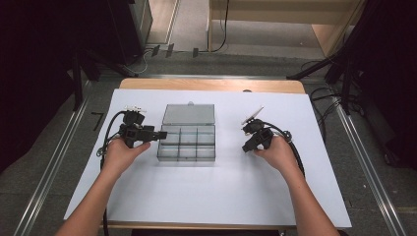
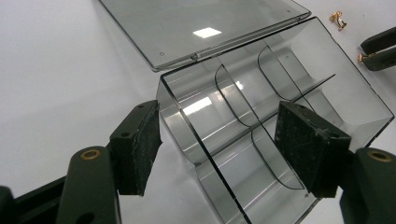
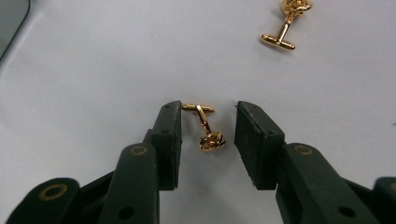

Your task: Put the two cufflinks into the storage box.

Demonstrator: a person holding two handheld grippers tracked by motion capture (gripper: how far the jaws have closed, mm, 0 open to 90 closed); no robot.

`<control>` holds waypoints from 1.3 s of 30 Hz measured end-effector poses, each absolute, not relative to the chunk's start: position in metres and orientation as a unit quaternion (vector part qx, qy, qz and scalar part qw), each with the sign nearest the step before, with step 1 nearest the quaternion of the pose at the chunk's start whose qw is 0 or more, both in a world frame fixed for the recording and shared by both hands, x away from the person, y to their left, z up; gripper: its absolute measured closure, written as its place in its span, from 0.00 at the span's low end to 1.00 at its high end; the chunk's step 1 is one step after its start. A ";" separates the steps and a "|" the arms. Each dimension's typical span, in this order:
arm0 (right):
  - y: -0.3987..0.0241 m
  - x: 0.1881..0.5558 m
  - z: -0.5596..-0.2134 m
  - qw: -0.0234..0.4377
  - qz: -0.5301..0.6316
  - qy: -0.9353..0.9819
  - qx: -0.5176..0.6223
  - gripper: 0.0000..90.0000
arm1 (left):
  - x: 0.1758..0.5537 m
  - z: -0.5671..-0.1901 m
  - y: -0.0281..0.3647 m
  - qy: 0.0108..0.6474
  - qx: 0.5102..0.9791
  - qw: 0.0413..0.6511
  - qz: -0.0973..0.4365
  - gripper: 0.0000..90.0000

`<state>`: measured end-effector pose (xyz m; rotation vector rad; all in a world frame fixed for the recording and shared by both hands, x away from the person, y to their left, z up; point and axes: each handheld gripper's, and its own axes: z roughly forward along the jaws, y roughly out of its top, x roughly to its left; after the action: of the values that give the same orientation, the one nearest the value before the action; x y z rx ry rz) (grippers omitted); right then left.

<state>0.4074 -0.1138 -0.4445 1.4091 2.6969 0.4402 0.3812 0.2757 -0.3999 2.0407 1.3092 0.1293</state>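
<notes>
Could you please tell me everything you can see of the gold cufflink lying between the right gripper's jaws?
The gold cufflink looks like polished metal: a knot-shaped head, a thin post and a short crossbar. It lies on its side on the white table cover, head toward the camera, crossbar away. It sits between the right gripper pads, nearer the left one in that view; the crossbar's tip seems to reach that pad, while a clear gap remains on the other side.

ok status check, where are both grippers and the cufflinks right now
Left gripper straddling a wall of the open clear box, not clamped. Right gripper open around near cufflink on the table. Second cufflink lies apart. Nothing blocking.
</notes>
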 end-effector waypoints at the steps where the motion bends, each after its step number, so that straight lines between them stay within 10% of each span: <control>1: -0.115 0.409 -0.444 0.029 0.144 0.876 0.460 0.71 | 0.381 -0.400 0.276 0.505 0.787 0.350 0.050 0.36; 12: -0.108 0.406 -0.444 0.051 0.117 0.881 0.456 0.88 | 0.381 -0.400 0.277 0.507 0.787 0.348 0.050 0.36; 39: -0.105 0.403 -0.428 0.033 0.160 0.874 0.457 0.89 | 0.381 -0.398 0.281 0.511 0.782 0.353 0.051 0.36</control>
<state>0.4031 -0.1048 -0.4275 1.4059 2.6913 0.4920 0.3807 0.2814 -0.3981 2.0231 1.3216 0.1327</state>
